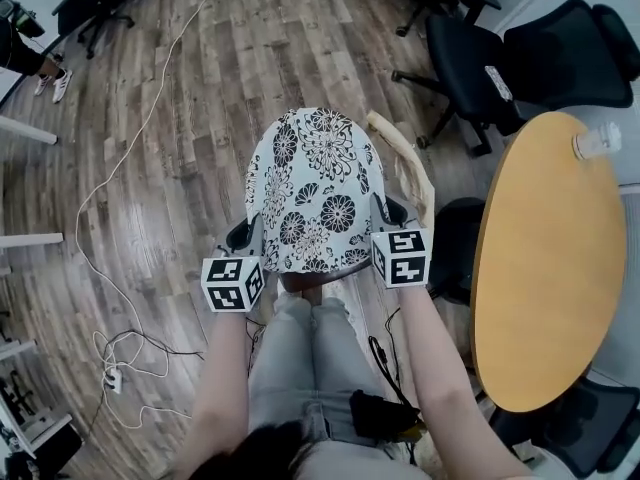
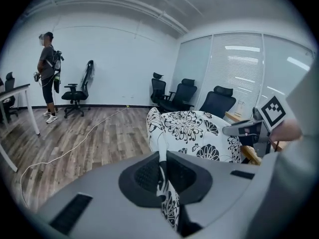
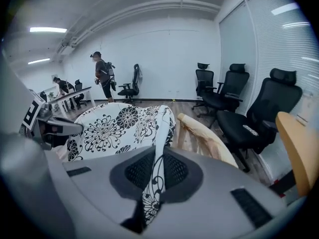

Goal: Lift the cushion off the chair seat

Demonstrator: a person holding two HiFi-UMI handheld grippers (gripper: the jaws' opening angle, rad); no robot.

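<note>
Holding up the black-and-white floral cushion (image 1: 315,188) by its two near corners, just left of the wooden chair (image 1: 402,158) and its curved backrest, as seen from the head view. Covering the chair's seat from above, so leaving it impossible to tell whether fabric and seat are touching. Rising away from both grips, with the printed face turning upward.

Gripping with the left gripper (image 2: 162,176) at the corner farther from the chair's backrest, with jaws clenching on a thin fold of the printed fabric between the dark pads. Gripping with the right gripper (image 3: 158,176) at the corner nearer the backrest in the same way, with jaws pressing on a fold of fabric. Showing both marker cubes at the cushion's near edge, on the near side of the chair, above the person's legs (image 1: 305,353).

Standing to the right of the chair: a round wooden worktop (image 1: 550,258), carrying a clear plastic container (image 1: 598,140) at its far edge. Crowding beyond the chair and to its right: black office chairs (image 1: 520,58). Trailing over the plank floor (image 1: 250,58) to the left of the chair: a white cable (image 1: 150,118), running down toward a power strip (image 1: 113,378). Standing well beyond the chair, by the far wall in the left gripper view: a standing person (image 2: 48,68).
</note>
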